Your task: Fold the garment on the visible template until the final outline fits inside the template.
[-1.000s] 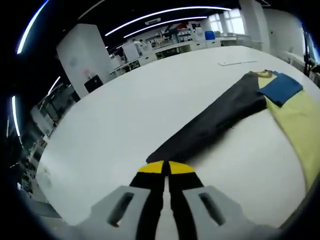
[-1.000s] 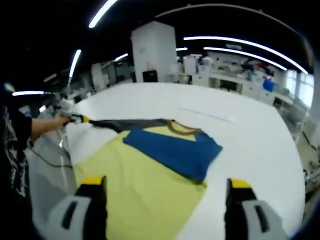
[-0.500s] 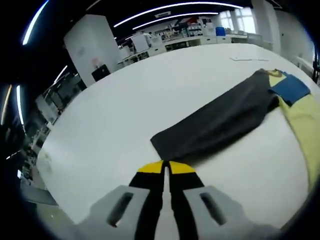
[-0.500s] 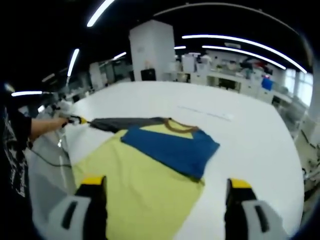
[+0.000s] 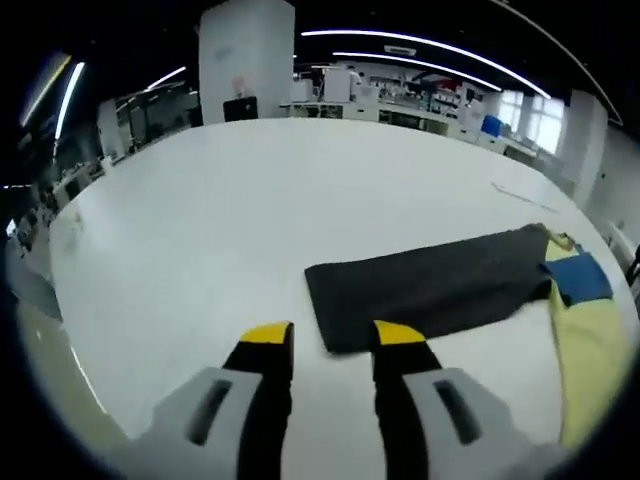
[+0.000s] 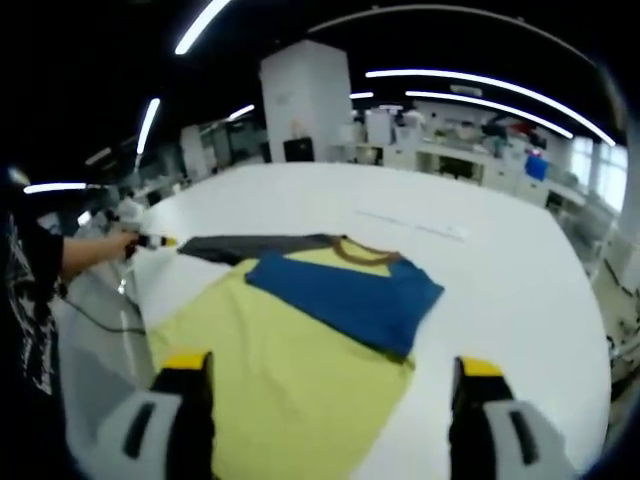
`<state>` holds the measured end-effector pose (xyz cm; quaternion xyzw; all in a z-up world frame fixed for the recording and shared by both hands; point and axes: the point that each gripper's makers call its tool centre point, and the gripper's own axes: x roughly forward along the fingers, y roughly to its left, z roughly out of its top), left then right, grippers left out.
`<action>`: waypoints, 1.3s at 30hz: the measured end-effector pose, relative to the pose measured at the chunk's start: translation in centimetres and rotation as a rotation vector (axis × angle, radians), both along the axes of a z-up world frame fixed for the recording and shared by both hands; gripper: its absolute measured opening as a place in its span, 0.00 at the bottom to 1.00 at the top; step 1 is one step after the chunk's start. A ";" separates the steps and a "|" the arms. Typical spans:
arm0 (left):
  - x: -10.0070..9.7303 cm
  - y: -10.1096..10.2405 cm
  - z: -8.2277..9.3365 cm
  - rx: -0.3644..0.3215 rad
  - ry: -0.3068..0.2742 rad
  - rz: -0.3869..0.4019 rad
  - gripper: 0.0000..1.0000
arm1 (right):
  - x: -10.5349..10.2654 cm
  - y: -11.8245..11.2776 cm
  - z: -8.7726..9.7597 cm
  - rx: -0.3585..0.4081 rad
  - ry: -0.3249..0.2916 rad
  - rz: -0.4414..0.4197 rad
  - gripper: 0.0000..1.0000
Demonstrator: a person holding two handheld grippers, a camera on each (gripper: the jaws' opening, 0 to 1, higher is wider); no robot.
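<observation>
A long-sleeved shirt lies flat on the white table (image 5: 230, 200). In the left gripper view its dark grey sleeve (image 5: 430, 288) stretches out straight, the cuff end just past my left gripper (image 5: 333, 340), which stands open and holds nothing. The folded blue sleeve (image 5: 576, 278) and yellow body (image 5: 590, 350) show at the right. In the right gripper view the yellow body (image 6: 280, 370) fills the foreground, with the blue sleeve (image 6: 345, 295) folded across the chest and the grey sleeve (image 6: 255, 246) reaching left. My right gripper (image 6: 332, 366) hovers wide open above the yellow body.
A person's hand (image 6: 100, 250) holds the left gripper (image 6: 150, 241) at the grey cuff, their dark printed shirt (image 6: 25, 290) at the left edge. A thin line (image 6: 412, 225) is marked on the table beyond the collar. The table edge (image 5: 45, 300) runs close on the left.
My left gripper has opened and let go of the grey sleeve's cuff, which now lies flat on the table. The right gripper has stayed open above the shirt.
</observation>
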<state>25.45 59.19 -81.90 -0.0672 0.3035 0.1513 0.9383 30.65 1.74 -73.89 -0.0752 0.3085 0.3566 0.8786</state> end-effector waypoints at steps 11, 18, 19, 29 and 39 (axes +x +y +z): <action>-0.1 -0.3 -1.9 0.003 0.052 0.016 0.18 | -0.2 -0.6 0.2 0.008 -0.005 -0.024 0.99; 0.1 0.0 -2.0 -0.043 0.027 0.053 0.13 | -0.3 -1.0 0.3 0.015 -0.015 -0.032 0.99; 0.3 0.0 -2.2 -0.045 0.027 0.056 0.13 | -0.4 -1.0 0.3 0.017 -0.015 -0.032 0.99; 0.4 0.5 -2.2 -0.120 0.025 0.156 0.02 | -1.0 -0.6 0.2 0.037 0.002 -0.003 0.99; 0.9 -0.3 0.0 -0.079 -0.014 0.111 0.00 | -2.7 0.2 -0.5 0.045 0.052 0.060 0.99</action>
